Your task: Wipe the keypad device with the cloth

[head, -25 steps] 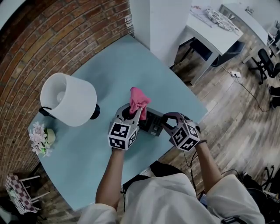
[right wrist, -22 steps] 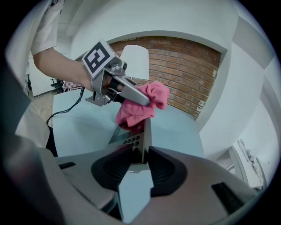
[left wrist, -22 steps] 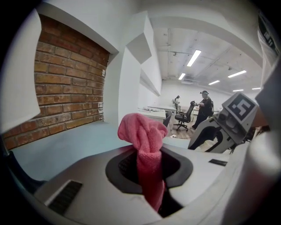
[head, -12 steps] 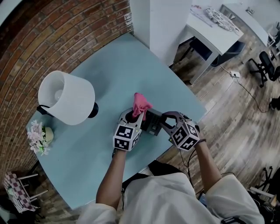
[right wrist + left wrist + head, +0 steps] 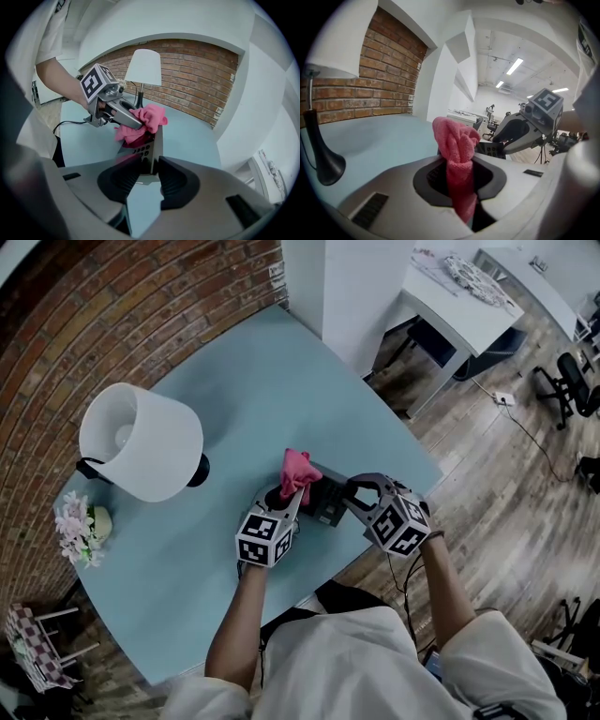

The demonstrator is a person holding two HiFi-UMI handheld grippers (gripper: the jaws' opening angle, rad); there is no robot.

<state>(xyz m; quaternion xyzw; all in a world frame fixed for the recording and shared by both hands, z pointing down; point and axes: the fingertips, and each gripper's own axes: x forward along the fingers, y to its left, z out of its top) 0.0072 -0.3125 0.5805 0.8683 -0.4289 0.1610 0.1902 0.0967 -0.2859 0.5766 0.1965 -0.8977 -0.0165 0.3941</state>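
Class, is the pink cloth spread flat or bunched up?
Bunched up: the cloth stands as a crumpled wad pinched in the left tool, with no flat spread.

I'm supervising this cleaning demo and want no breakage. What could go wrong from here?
The right claw grips the keypad device by one end; pressing with the cloth might twist it loose. It sits near the table edge, so a slip might drop it. The left claw's bunched cloth might pull out.
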